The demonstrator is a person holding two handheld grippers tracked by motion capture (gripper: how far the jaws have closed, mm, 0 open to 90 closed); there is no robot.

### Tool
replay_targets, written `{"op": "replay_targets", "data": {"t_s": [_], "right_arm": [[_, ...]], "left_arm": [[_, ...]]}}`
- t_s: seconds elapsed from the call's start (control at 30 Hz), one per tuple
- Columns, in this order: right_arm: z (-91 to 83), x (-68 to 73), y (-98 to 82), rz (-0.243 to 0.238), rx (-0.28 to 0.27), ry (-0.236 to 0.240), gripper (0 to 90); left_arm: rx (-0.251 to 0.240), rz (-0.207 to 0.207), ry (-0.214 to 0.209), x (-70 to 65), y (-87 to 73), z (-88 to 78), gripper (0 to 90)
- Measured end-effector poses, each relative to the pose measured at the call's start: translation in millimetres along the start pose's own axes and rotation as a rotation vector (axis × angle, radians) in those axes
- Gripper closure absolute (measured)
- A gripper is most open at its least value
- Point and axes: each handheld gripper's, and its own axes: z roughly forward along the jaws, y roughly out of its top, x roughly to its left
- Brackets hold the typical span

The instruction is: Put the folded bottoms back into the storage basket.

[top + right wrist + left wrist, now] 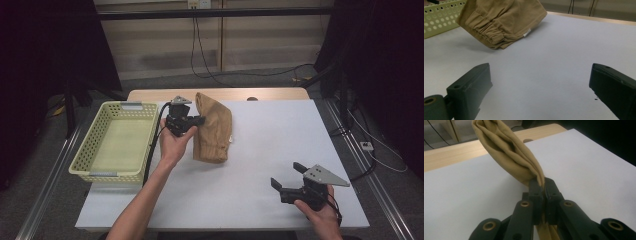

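High view: the left gripper (pixel 200 120) is seen clamped on the tan folded garment (pixel 214 130), just right of the yellow basket (pixel 95 145). The right gripper (pixel 285 179) is held near the front right of the white table (pixel 280 130), well apart from the basket.

Left gripper view: cloth (pixel 509 152) is pinched between closed jaws.

Right gripper view: jaws are spread apart; the garment (pixel 501 20) is seen beside the basket (pixel 439 20), partly lifted.

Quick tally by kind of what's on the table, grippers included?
Tan cloth: 1
Yellow basket: 1
Grippers: 2, the left gripper shut on the cloth, the right gripper open over the white table
Total: 4
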Motion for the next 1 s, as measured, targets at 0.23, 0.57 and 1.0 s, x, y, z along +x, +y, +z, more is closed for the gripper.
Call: {"op": "replay_targets", "data": {"t_s": [0.23, 0.57, 1.0], "right_arm": [[-0.5, -0.2, 0.0, -0.003, -0.003, -0.002, 4.2], [-0.7, -0.3, 0.0, -0.003, -0.003, -0.001, 4.1], [-2.1, 1.3, 1.1, -0.007, -0.029, 0.012, 3.3]], "left_arm": [[-0.022, 0.032, -0.022, -5.7, 5.5, -8.1, 86.5], [-0.051, 0.024, -0.023, -0.8, 8.7, -24.0, 86.6], [-0.059, 0.070, -0.001, -2.1, 11.3, -43.7, 86.6]]}}
